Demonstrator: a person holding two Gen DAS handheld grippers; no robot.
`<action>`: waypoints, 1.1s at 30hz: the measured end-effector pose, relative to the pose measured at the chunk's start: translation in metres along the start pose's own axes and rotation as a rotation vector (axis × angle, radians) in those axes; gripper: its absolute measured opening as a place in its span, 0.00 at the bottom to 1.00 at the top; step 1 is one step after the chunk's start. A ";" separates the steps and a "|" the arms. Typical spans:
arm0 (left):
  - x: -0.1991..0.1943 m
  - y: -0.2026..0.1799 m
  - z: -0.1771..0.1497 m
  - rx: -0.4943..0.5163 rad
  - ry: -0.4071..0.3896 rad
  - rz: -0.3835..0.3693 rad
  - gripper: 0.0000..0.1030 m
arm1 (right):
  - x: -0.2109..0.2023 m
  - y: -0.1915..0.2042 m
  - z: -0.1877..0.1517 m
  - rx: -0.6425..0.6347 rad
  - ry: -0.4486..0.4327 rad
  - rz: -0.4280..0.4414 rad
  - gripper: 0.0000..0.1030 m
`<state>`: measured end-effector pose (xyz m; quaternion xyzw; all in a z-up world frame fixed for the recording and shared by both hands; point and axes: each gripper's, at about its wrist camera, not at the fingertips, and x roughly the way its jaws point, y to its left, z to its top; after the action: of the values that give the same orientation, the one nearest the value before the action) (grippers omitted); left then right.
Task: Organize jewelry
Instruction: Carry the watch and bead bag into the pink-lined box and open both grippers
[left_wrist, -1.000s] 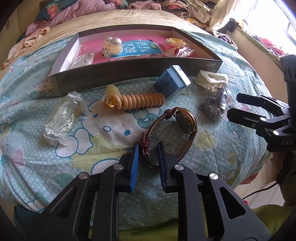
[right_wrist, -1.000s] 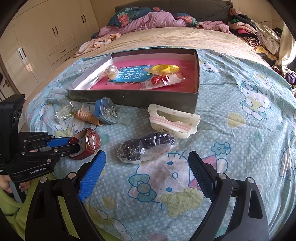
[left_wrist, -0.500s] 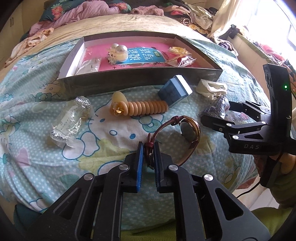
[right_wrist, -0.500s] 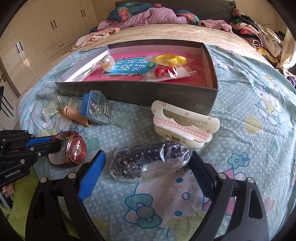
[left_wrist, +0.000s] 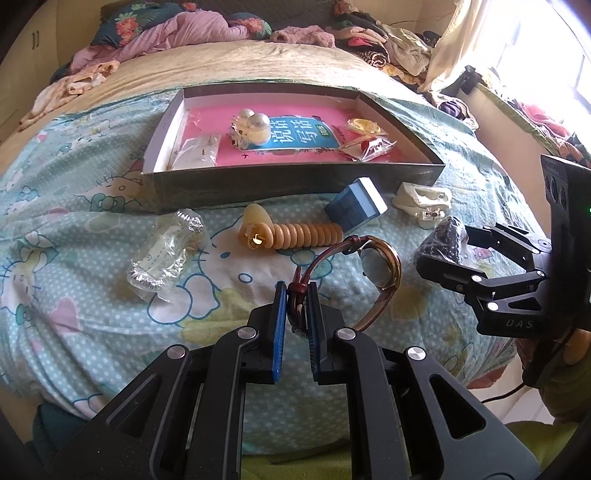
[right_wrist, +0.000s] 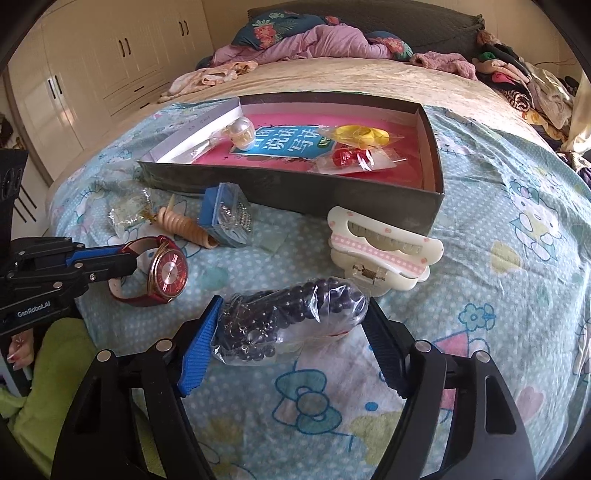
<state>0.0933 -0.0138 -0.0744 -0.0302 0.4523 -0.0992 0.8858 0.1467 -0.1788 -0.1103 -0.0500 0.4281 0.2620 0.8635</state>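
Watch (left_wrist: 376, 269) strap pinched between left fingers (left_wrist: 279, 314); bead bag (right_wrist: 291, 321) between right fingers (right_wrist: 201, 339).

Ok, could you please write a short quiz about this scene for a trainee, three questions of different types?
1. What does the left hand-held gripper hold?
2. True or false: the bag of dark beads lies inside the box.
3. Which lies nearest the bag of dark beads? A) hair clip B) pearl item C) yellow item

Key
1. The watch, by its strap.
2. False: it lies on the bedsheet, between the right hand-held gripper's fingers.
3. A
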 end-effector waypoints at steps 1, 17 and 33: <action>-0.002 0.001 0.001 -0.002 -0.007 0.004 0.04 | -0.003 0.001 0.000 -0.003 -0.005 0.003 0.71; -0.039 0.020 0.017 -0.052 -0.124 0.047 0.04 | -0.043 0.017 0.024 -0.041 -0.111 0.023 0.71; -0.054 0.028 0.035 -0.072 -0.188 0.066 0.04 | -0.064 0.017 0.052 -0.057 -0.199 0.005 0.71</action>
<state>0.0951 0.0231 -0.0149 -0.0565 0.3710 -0.0502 0.9255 0.1436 -0.1742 -0.0260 -0.0475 0.3328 0.2798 0.8993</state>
